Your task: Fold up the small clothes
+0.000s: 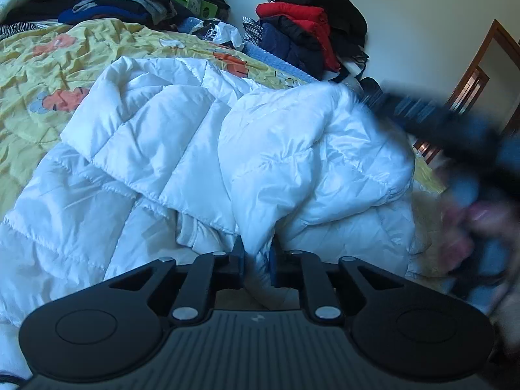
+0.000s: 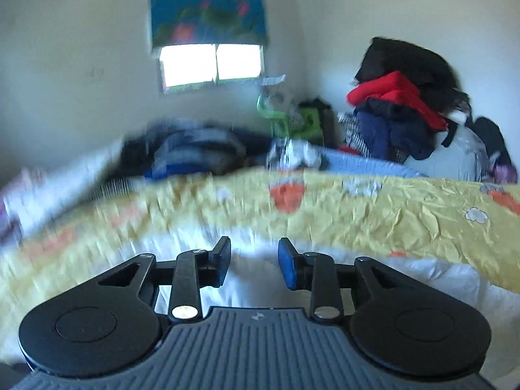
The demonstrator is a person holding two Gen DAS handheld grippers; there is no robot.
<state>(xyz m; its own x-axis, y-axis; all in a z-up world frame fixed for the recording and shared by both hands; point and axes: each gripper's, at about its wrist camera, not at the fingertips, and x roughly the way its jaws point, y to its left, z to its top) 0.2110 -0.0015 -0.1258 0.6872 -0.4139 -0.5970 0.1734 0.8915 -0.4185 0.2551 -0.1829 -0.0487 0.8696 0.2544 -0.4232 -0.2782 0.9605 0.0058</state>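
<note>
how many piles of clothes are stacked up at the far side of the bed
2. A dark striped pile sits at the far left of the bed; a taller black, red and navy pile sits far right. More may be hidden behind the white jacket.

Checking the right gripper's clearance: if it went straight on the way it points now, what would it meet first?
The right gripper is open and holds nothing. Straight ahead lies white jacket fabric, then the yellow bedspread. The jacket probably comes first, though blur leaves depth unclear.

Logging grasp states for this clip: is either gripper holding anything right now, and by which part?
The left gripper is shut on the white puffer jacket, pinching a fold of fabric at its near edge. The right gripper is open and holds nothing.
</note>
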